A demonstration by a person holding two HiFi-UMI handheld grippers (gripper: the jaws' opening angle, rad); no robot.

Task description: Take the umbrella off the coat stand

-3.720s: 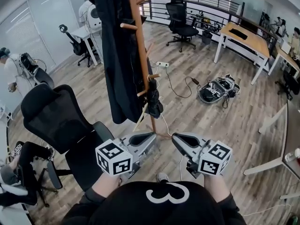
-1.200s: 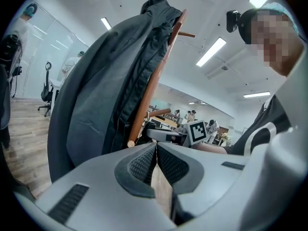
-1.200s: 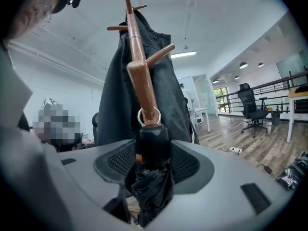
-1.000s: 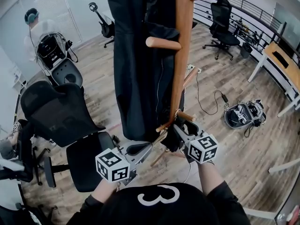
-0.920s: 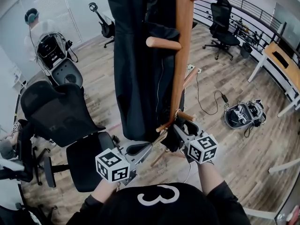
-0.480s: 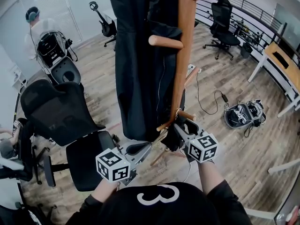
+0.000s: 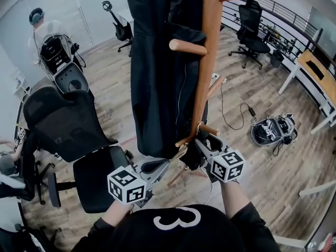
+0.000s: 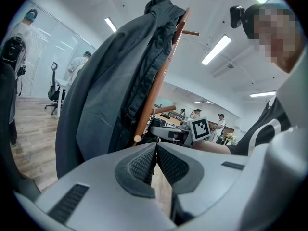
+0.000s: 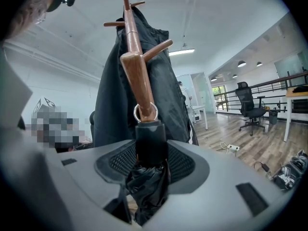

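Open office, pale wood-plank floor (image 7: 262, 156), metal railing (image 7: 294, 22) at 1 o'clock, wooden desk (image 7: 315, 70) at 2.

Coat stand (image 7: 210, 62): round reddish-brown pole, smooth angled pegs. Long black coat (image 7: 157, 77), matte cloth, hangs down its 9 o'clock side and hides much of the pole.

Umbrella (image 9: 149, 148): black, folded, crinkled fabric, stubby cylindrical handle. Its metal ring (image 9: 145, 112) loops round a low peg (image 9: 136, 81).

Right gripper (image 7: 200, 142) clamped on the umbrella handle, ribbed pads pressing both sides. Left gripper (image 8: 155, 150) at 7 o'clock of the stand's base, jaws together, nothing between.

Black mesh office chair (image 7: 68, 127) at 9 o'clock. Cable (image 7: 231, 106) trails toward a grey-black heap of gear (image 7: 270, 130) at 3 o'clock.
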